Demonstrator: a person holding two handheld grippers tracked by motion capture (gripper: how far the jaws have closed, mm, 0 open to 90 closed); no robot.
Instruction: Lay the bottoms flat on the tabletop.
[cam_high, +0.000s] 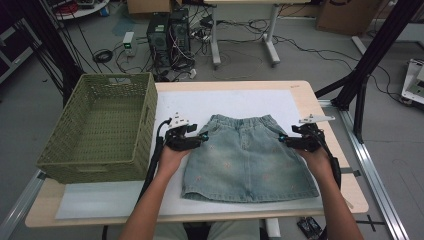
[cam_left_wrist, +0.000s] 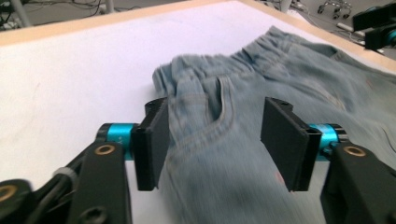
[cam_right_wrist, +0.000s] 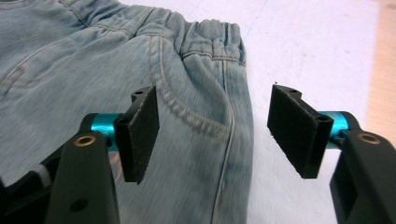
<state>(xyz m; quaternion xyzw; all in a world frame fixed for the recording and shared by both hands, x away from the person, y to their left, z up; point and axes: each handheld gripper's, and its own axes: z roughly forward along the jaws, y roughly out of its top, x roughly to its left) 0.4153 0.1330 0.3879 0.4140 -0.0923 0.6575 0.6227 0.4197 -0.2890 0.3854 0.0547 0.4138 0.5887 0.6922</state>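
Denim skirt (cam_high: 249, 159) spread flat on the white mat (cam_high: 235, 102), waistband toward the far edge, hem toward the person; mat laid over the wooden table (cam_high: 306, 95).

Left gripper (cam_high: 202, 138) at the skirt's left side just below the waistband, held in the left hand (cam_high: 172, 157). Jaws apart, nothing clamped: in the left gripper view, the left gripper (cam_left_wrist: 215, 140) straddling the side seam and front pocket of the denim skirt (cam_left_wrist: 261, 93), both black pads (cam_left_wrist: 154, 140) clear of the cloth (slight motion blur in the fabric below).

Right gripper (cam_high: 284, 138) at the skirt's right side, level with the left one, held in the right hand (cam_high: 315, 159). Jaws likewise apart and empty: in the right gripper view, the right gripper (cam_right_wrist: 212, 128) above the skirt's outer edge, one pad over the pocket stitching of the denim skirt (cam_right_wrist: 140, 70), the other pad (cam_right_wrist: 296, 128) over bare white mat (cam_right_wrist: 308, 46) just beside the seam.

Green woven basket (cam_high: 102, 127) on the table's left end, just beside the mat's left edge and near the left gripper, apart from the skirt. Grey three-cornered plate atop each gripper, cable trailing back along each forearm.

Beyond the table: two computer towers (cam_high: 169, 37) on the floor amid loose cables.
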